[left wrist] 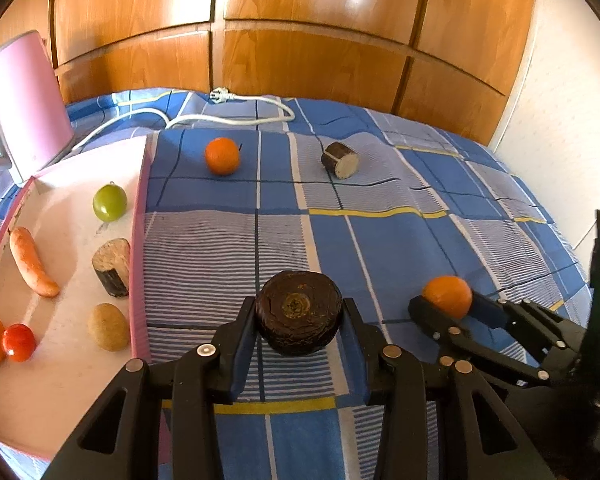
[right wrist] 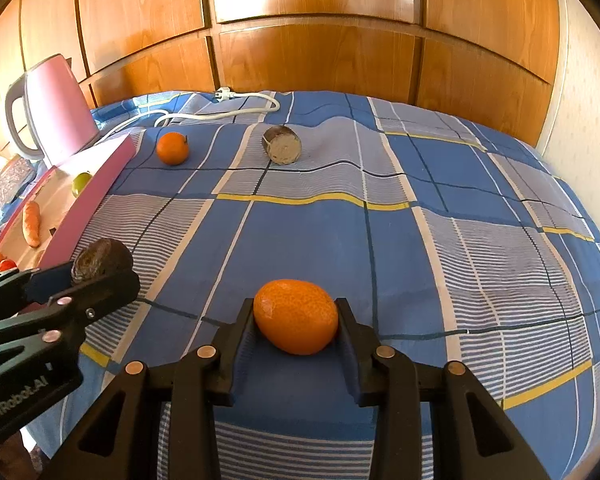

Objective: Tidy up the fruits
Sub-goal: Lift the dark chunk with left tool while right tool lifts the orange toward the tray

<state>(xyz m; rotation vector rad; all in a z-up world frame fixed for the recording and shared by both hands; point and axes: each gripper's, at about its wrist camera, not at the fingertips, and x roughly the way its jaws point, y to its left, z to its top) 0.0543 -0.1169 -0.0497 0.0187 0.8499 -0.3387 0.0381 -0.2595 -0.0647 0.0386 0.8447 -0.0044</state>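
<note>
My left gripper is shut on a dark brown round fruit, held just above the checked cloth; it also shows in the right wrist view. My right gripper is shut on an orange, which also shows in the left wrist view. A second orange and a brown cut piece with a pale face lie farther back on the cloth. A pink-edged white tray at the left holds a green fruit, a carrot, a cut log piece, a potato and a tomato.
A pink kettle stands behind the tray. A white power cord with plug lies along the back of the bed. Wooden wardrobe doors close the back. A white wall is at the right.
</note>
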